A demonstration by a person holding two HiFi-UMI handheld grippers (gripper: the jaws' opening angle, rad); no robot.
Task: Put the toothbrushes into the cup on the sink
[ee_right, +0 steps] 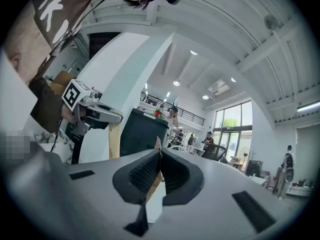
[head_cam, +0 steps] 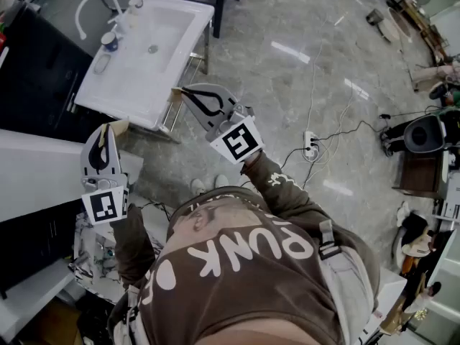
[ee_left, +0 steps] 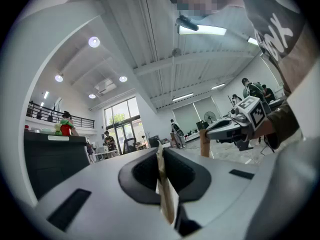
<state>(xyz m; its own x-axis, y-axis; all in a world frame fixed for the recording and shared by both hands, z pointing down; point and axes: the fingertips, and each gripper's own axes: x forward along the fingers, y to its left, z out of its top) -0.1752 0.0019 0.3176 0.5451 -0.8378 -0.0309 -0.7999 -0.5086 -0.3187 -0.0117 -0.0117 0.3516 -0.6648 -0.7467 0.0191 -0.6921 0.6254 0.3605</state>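
Note:
The white sink stands at the upper left of the head view, with a curved faucet at its back. A small blue and white cup sits on the sink's left ledge. I cannot make out any toothbrushes. My left gripper is raised in front of the person's chest, below the sink, and is shut with nothing in it. My right gripper is raised next to the sink's near right corner, also shut and empty. In the gripper views both pairs of jaws are closed flat and point up into the room.
A white counter and a dark cabinet lie to the left. Cables and a power strip run across the grey floor on the right. A dark round bin and clutter line the right edge. Black table legs stand behind the sink.

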